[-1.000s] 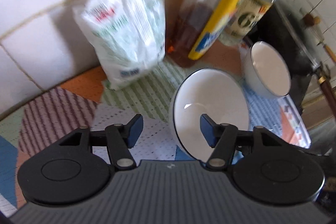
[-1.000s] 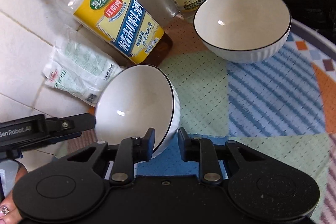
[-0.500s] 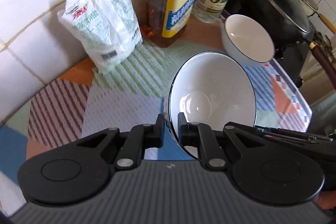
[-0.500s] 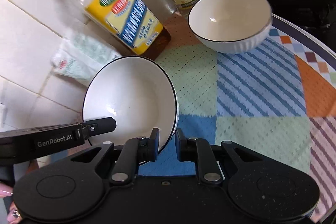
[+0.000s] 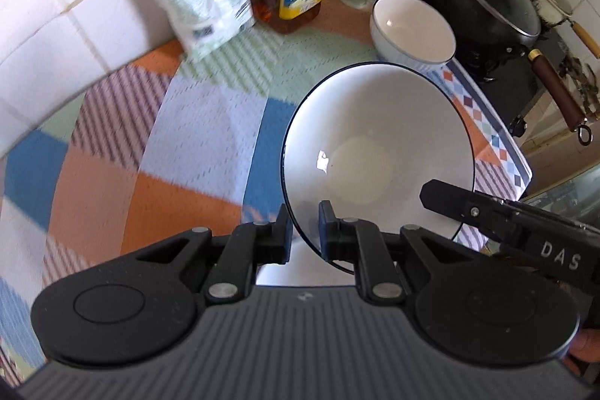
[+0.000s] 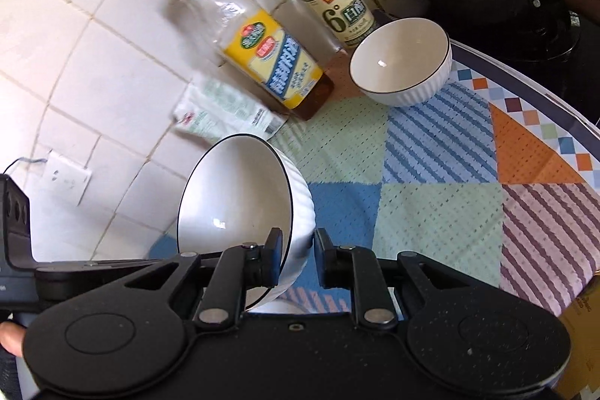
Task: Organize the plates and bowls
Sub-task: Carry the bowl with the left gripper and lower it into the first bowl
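Both tools pinch bowl rim.

White tiled wall with a socket behind a patchwork-covered counter.

The left tool is matte black: two round housings, silver pivot screws, blue-tinted pads, a ribbed grey body. The right tool matches, its black top dust-flecked; its side bears white letters "DAS".
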Tool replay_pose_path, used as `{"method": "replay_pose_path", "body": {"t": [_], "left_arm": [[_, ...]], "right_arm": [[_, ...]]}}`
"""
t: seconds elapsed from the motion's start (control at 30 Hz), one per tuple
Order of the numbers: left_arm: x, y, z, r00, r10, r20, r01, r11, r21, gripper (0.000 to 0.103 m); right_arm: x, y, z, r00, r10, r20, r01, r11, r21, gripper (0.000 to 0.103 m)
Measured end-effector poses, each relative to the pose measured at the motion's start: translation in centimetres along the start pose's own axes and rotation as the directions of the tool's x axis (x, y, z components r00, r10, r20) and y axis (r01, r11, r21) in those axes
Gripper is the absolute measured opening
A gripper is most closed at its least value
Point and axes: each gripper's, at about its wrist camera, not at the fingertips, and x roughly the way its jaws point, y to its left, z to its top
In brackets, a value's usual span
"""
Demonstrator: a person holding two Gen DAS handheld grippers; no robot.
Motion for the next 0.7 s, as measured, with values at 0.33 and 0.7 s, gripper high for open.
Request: {"method": "replay_pose_path", "body": {"t": [0.33,0.7], "left_arm": [[-0.5,0.4,-4.3,0.997,0.051,-0.052,-0.055,0.995,-0.081,0.013],[1.6,1.2,-8.7,0.987,0.058,-0.151,-0.089,0.974,-0.207,0.018]], "right_arm": [[-1.0,0.0,-3.0,0.996,0.069,-0.057,-0.074,0.993,-0.093,0.023],[-0.2,0.7,-6.3,0.994,0.015,-0.110,-0.043,0.967,-0.249,0.024]]}}
